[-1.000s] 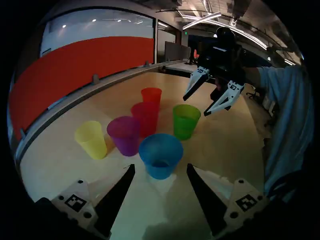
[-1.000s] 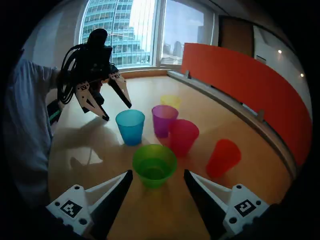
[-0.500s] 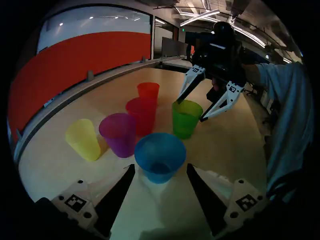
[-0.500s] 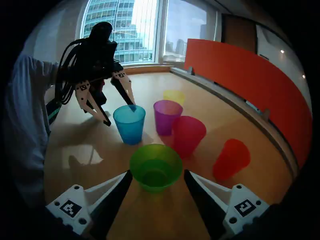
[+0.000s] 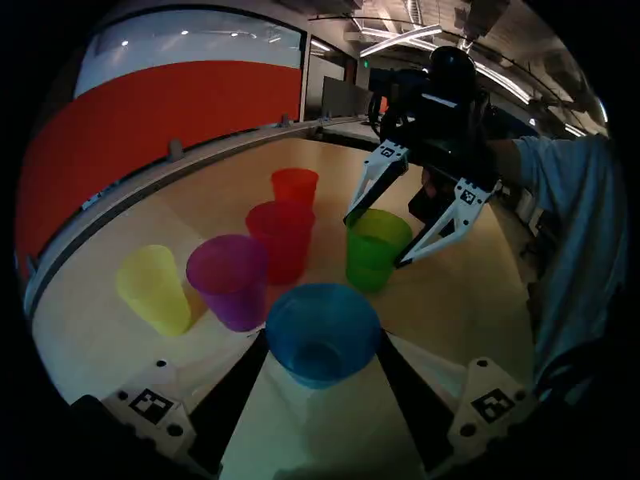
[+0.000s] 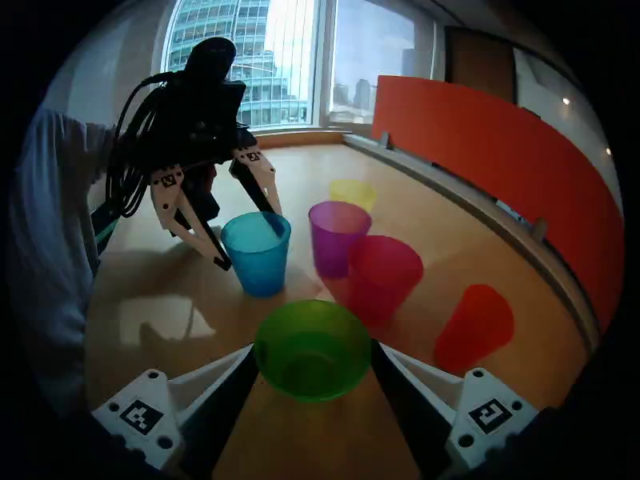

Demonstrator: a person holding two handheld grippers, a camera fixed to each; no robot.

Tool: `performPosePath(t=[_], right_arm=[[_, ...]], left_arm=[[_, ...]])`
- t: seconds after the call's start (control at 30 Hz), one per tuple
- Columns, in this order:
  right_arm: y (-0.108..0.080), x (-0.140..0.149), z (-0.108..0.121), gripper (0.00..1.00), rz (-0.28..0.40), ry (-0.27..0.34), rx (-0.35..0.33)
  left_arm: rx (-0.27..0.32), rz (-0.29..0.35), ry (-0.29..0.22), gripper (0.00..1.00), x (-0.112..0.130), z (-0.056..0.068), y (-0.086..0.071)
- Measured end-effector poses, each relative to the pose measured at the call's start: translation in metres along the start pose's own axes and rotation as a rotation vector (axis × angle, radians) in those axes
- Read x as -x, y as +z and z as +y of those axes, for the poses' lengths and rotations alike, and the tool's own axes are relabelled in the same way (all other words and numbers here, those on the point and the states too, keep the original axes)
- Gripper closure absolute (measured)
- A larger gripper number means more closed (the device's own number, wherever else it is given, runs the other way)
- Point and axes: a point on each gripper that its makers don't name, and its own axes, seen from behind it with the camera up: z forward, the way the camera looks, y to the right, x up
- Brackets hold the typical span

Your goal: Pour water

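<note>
Left gripper: jaws apart, flanking blue cup near rim — contact unclear. Right gripper: jaws apart, flanking green cup same way. Both cups upright on table, near each other. Clustered alongside, upright — purple cup, red cup, orange cup, yellow cup. Sleeve at table edge.

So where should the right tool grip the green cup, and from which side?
Probably the wall of the green cup, just below its rim, coming level from the near side with the right tool open around it. It stands upright and tapers downward; the pink cup crowds its far side.
</note>
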Motion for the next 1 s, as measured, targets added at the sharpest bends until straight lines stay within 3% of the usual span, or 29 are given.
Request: performPosePath(t=[0.37, 0.53, 0.83, 1.0], right_arm=[[0.0001, -0.0002, -0.0001, 0.0, 0.003, 0.0, -0.003], [0.0003, -0.0002, 0.0, 0.0, 0.003, 0.0, -0.003], [0.0016, 0.0008, 0.0003, 0.0, 0.005, -0.001, 0.001], [0.002, 0.0012, -0.0009, 0.06, 0.006, -0.005, 0.001]], left_arm=[[0.012, 0.011, -0.022, 0.05, -0.0057, 0.0024, 0.0072], [0.004, 0.011, -0.006, 0.1, -0.0046, 0.0021, 0.0068], [0.0, 0.009, -0.003, 0.1, -0.0036, 0.0017, 0.0057], [0.0, 0.009, -0.009, 0.11, -0.0036, 0.0017, 0.0054]])
